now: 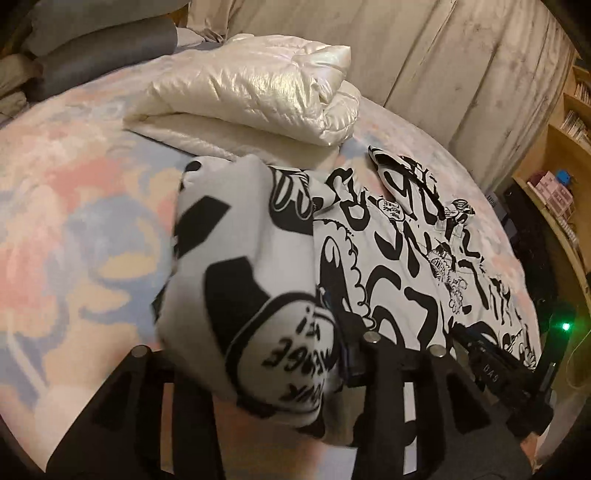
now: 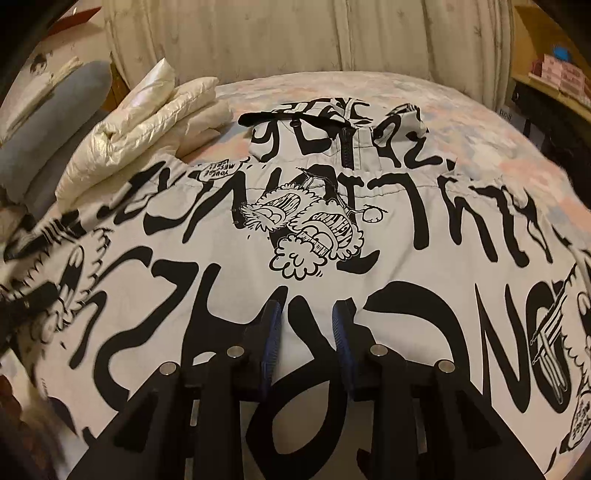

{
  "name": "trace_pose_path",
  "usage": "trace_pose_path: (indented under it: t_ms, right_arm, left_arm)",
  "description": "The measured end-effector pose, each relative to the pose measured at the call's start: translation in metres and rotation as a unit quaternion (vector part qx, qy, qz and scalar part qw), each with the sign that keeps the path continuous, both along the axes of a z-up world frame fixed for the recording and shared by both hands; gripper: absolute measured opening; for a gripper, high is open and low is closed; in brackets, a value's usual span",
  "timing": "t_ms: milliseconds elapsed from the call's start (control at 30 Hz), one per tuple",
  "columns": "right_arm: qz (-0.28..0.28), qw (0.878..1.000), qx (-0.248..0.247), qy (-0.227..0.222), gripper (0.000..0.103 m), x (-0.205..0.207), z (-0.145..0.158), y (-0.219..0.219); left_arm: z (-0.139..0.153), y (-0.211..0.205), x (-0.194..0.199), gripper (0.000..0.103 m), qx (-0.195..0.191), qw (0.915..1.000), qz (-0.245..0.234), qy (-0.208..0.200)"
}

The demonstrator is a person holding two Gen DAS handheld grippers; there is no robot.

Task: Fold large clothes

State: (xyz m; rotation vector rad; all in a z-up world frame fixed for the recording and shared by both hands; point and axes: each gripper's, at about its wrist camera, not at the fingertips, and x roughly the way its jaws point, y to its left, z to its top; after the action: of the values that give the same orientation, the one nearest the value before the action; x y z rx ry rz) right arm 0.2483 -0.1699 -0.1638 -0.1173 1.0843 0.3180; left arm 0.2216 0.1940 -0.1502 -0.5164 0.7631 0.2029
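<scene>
The black-and-white printed jacket [image 2: 295, 229] lies spread on the pastel bedspread [image 1: 74, 206]. The right gripper [image 2: 306, 314] hovers over it, jaws parted and empty; the left gripper [image 1: 288, 354] pinches a lifted sleeve [image 1: 240, 266].

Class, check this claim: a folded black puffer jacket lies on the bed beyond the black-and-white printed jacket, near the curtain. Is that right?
Not quite. The folded puffer jacket is cream-white, not black, as the left wrist view shows. The rest holds: it lies on the bed beyond the printed jacket, near the curtain.

Pastel floral bedspread [image 1: 74, 192] under pale curtains [image 2: 280, 33]. Grey pillows [image 1: 107, 55] at one side. Wooden shelves [image 1: 569, 122] opposite.
</scene>
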Motion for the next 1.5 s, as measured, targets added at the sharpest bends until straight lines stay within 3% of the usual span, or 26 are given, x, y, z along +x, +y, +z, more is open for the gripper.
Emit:
trace_pose_path:
  t_ms: [167, 400, 533, 700, 867, 1000, 1200, 1367, 1500]
  right_arm:
    - [-0.009, 1.0, 0.021, 0.01, 0.029, 0.001, 0.008, -0.007]
    - [-0.021, 0.999, 0.042, 0.015, 0.029, 0.001, 0.018, -0.02]
    - [-0.024, 0.998, 0.053, 0.014, 0.029, 0.0, 0.025, -0.025]
    - [-0.019, 0.998, 0.057, 0.017, 0.029, 0.003, 0.035, -0.03]
    - [-0.009, 0.999, 0.046, 0.014, 0.03, 0.022, 0.05, -0.039]
    - [-0.005, 0.999, 0.038, 0.016, 0.035, 0.062, 0.07, -0.054]
    - [-0.015, 1.0, 0.008, -0.01, 0.056, 0.152, 0.105, -0.074]
    - [-0.035, 0.999, 0.008, -0.008, 0.07, 0.236, 0.111, -0.083]
    - [-0.042, 0.999, 0.004, 0.014, 0.075, 0.302, 0.088, -0.082]
  left_arm:
    - [0.02, 0.003, -0.016, 0.04, -0.001, 1.0, 0.006, -0.007]
    - [0.029, 0.016, -0.041, 0.054, -0.046, 0.9983, 0.032, 0.016]
    - [0.035, 0.013, -0.063, 0.057, -0.02, 0.9983, 0.051, 0.021]
    - [0.06, -0.002, -0.055, 0.061, 0.014, 0.9996, 0.023, -0.004]
    - [0.083, -0.021, 0.002, 0.062, 0.041, 0.9984, -0.039, -0.005]
    - [0.1, -0.042, 0.073, 0.062, 0.069, 0.9926, -0.101, 0.003]
    - [0.12, -0.067, 0.192, 0.062, 0.118, 0.9804, -0.157, 0.014]
    - [0.116, -0.072, 0.285, 0.062, 0.11, 0.9759, -0.183, 0.045]
    - [0.089, -0.07, 0.359, 0.062, 0.092, 0.9698, -0.209, 0.086]
